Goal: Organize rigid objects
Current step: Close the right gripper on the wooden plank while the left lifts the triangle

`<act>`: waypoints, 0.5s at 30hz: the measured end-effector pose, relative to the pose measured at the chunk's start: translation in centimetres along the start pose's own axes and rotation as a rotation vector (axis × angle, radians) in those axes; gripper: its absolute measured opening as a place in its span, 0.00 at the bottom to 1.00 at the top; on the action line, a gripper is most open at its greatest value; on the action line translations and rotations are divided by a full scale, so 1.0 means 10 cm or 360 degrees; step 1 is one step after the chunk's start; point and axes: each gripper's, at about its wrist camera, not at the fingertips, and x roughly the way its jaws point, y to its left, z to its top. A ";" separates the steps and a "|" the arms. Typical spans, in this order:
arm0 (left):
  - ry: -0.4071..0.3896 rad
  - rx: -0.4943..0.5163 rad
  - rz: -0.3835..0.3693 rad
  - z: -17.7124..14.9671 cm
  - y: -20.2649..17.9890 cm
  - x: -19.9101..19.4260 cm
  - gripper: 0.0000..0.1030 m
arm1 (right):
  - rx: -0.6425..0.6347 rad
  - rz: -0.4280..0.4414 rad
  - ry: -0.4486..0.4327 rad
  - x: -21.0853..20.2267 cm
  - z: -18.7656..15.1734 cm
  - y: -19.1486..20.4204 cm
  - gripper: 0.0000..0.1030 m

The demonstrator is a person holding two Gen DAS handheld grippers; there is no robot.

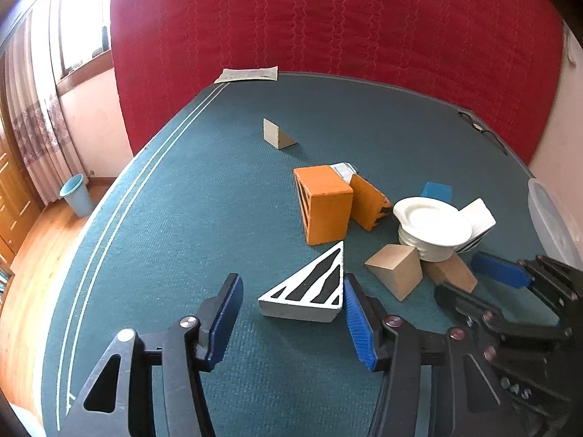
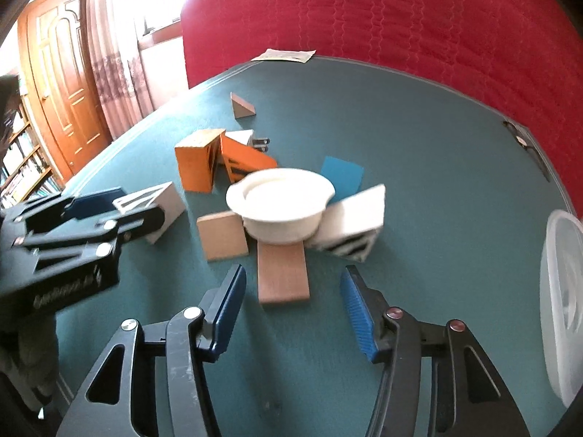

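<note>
My left gripper (image 1: 291, 291) is open, its jaws on either side of a white wedge with black stripes (image 1: 309, 291) lying on the green table; the right pad touches the wedge's edge. My right gripper (image 2: 291, 284) is open and empty, just short of a flat wooden block (image 2: 282, 273). Behind that block a white bowl (image 2: 280, 200) rests on blocks. An orange cuboid (image 1: 324, 204) and an orange wedge (image 1: 368, 200) stand together. A plain wooden wedge (image 1: 277, 134) stands alone farther back. The right gripper also shows in the left wrist view (image 1: 473, 276).
A wooden block (image 2: 222, 235), a white striped block (image 2: 349, 224) and a blue piece (image 2: 342, 176) surround the bowl. A clear plastic lid or container (image 2: 561, 306) lies at the table's right edge. A paper (image 1: 247, 74) lies at the far edge. A blue bin (image 1: 76, 195) stands on the floor.
</note>
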 end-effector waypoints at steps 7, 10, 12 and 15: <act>0.0016 0.0002 0.0002 -0.01 0.01 0.03 0.59 | -0.0031 -0.0047 -0.0016 0.07 0.03 0.05 0.34; 0.0028 0.0009 0.0004 -0.03 0.01 0.05 0.59 | -0.0029 -0.0034 -0.0019 0.03 -0.02 0.05 0.30; 0.0047 0.0004 -0.0001 -0.03 0.02 0.06 0.59 | -0.0026 -0.0013 -0.0017 0.02 -0.03 0.04 0.29; 0.0047 -0.0003 0.0001 -0.03 0.03 0.06 0.48 | -0.0005 0.0048 -0.0012 -0.08 -0.10 0.01 0.27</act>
